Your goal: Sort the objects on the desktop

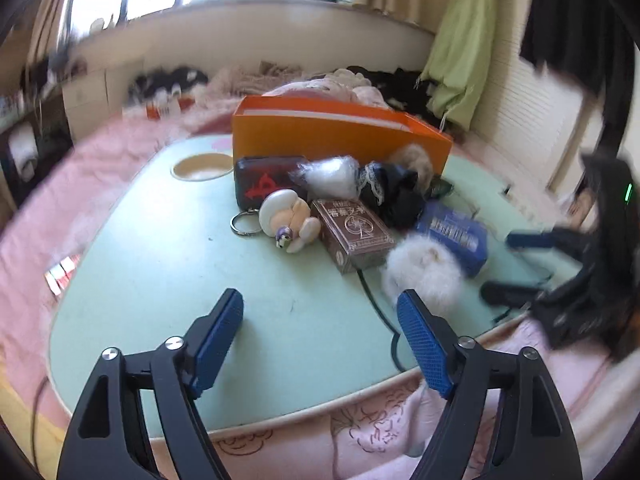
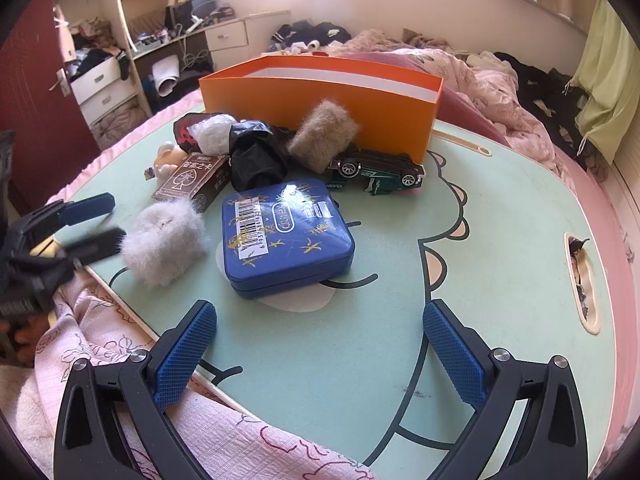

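The left gripper has its jaws spread with nothing between them, hanging over the bare near part of the pale green counter; its right blue pad sits just in front of a white fluffy scrunchie, though whether they touch cannot be told. The right gripper also stands with jaws wide apart and empty, above the counter's near edge where a pink printed blanket lies beneath. Just ahead of it lies a blue tin with a barcode sticker, flat on the counter, and the scrunchie rests just beside the tin's left side. Behind those two sits a brown card box, and left of it in the left wrist view a cream figurine keychain with a metal ring. Further back, a black bundle of cloth, a white fluffy piece, a dark red-marked pouch and a tan fluffy scrunchie crowd against the front wall of an open orange box. An overturned toy car lies near the box's right front corner.
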Demonstrator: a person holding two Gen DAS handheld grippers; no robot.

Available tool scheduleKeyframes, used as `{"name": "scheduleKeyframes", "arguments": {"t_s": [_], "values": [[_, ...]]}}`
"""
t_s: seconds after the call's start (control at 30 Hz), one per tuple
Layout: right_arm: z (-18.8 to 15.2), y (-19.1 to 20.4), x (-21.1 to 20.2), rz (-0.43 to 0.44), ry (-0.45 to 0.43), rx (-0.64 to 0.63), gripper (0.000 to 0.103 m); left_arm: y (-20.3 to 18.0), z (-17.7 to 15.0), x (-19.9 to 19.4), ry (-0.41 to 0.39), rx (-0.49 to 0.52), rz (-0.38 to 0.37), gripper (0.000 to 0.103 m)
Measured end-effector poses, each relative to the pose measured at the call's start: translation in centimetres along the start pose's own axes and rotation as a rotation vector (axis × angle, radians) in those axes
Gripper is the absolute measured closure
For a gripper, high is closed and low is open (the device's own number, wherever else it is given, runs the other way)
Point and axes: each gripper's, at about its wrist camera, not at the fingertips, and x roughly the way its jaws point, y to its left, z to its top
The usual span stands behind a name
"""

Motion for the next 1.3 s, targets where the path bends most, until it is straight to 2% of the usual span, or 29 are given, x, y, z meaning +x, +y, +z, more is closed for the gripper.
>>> {"name": "scheduleKeyframes", "arguments": {"t_s": [0.07,0.13,0.23,0.6,0.7,0.77,0.87,0.93,1.0,1.07,1.17,1.3], "values": [[0.0,0.0,0.0,0.0,0.0,-0.002,0.001,-1.2,-0.2,0.6,-0.008,0.07,0.061,0.016],[0.0,0.0,0.0,0.001,0.0,-0.002,0.001,-1.4,-0.3,1.0,-0.027,0.055,0.044,0.011],[0.0,0.0,-0.1,0.0,0.001,-0.004,0.001,-1.6,-0.7,1.4,-0.075,0.057,0.058,0.0],[0.3,0.1,-0.9,0.026,0.002,-0.007,0.002,-1.6,-0.6,1.3,-0.114,0.058,0.054,0.0],[3.3,-0.4,-1.3,0.059,-0.038,0.002,0.002,-1.7,-0.6,1.4,-0.116,0.058,0.054,0.0],[6.3,-0.2,-1.9,0.071,-0.078,0.007,0.002,-1.7,-0.6,1.3,-0.117,0.059,0.053,0.0],[10.5,0.4,-1.7,0.065,-0.092,0.011,0.002,-1.7,-0.7,1.3,-0.119,0.059,0.052,0.0],[13.5,0.8,-0.4,0.02,-0.079,0.015,0.002,-1.7,-0.7,1.2,-0.121,0.06,0.051,0.0],[16.4,1.1,2.0,-0.038,-0.029,0.029,0.002,-1.7,-0.7,1.2,-0.123,0.06,0.05,0.0],[18.5,1.4,4.7,-0.038,0.034,0.045,0.002,-1.8,-0.8,1.2,-0.124,0.059,0.049,0.0],[19.7,1.9,8.2,-0.021,0.103,0.05,0.002,-1.8,-0.9,1.2,-0.127,0.06,0.045,0.0],[19.7,2.1,9.1,0.011,0.093,0.074,0.001,-1.7,-0.9,1.2,-0.132,0.058,0.039,0.0]]}}
